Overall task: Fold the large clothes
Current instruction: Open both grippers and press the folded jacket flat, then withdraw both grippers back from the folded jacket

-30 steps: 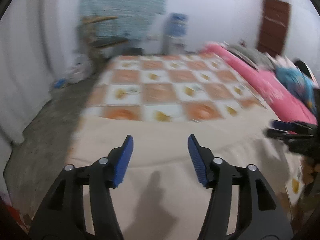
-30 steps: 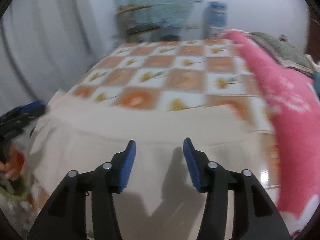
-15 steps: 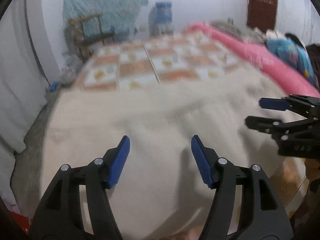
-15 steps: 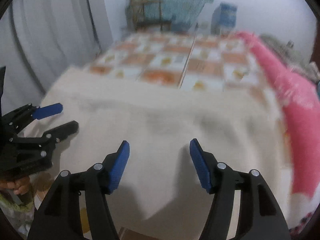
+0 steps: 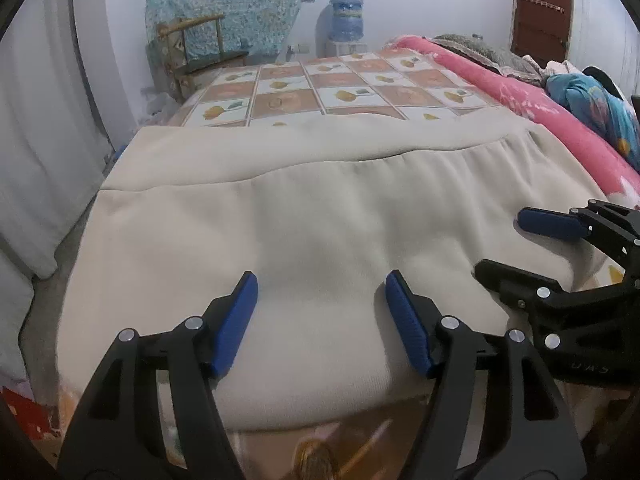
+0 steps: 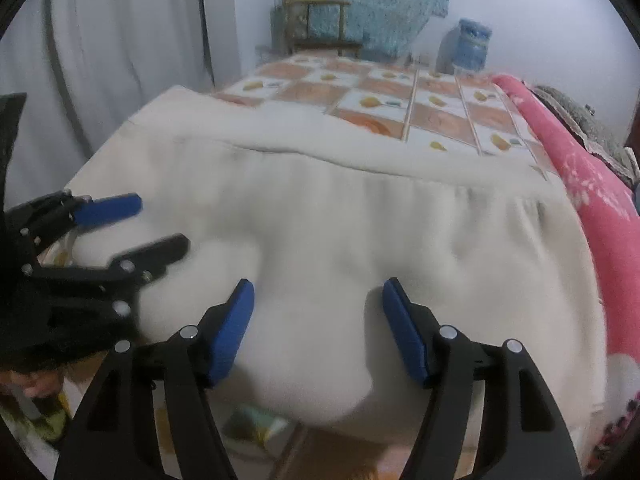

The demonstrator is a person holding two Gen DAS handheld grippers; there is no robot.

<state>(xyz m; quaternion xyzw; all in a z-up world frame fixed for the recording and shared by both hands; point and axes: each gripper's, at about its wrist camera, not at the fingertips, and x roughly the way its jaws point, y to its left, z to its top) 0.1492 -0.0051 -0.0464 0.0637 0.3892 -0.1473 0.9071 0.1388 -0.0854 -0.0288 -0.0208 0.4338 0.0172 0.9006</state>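
Cream garment point(image 5: 320, 208): one, large, spread flat across the near end of the bed point(image 5: 320, 80), folded edge running crosswise. My left gripper point(image 5: 320, 312): above its near hem, fingers apart, nothing clamped. My right gripper point(image 6: 316, 320): just beside it over the same hem, fingers apart, empty. Pink blanket point(image 5: 520, 96): along the bed's right side. Water bottle point(image 5: 346, 18): by the far wall.
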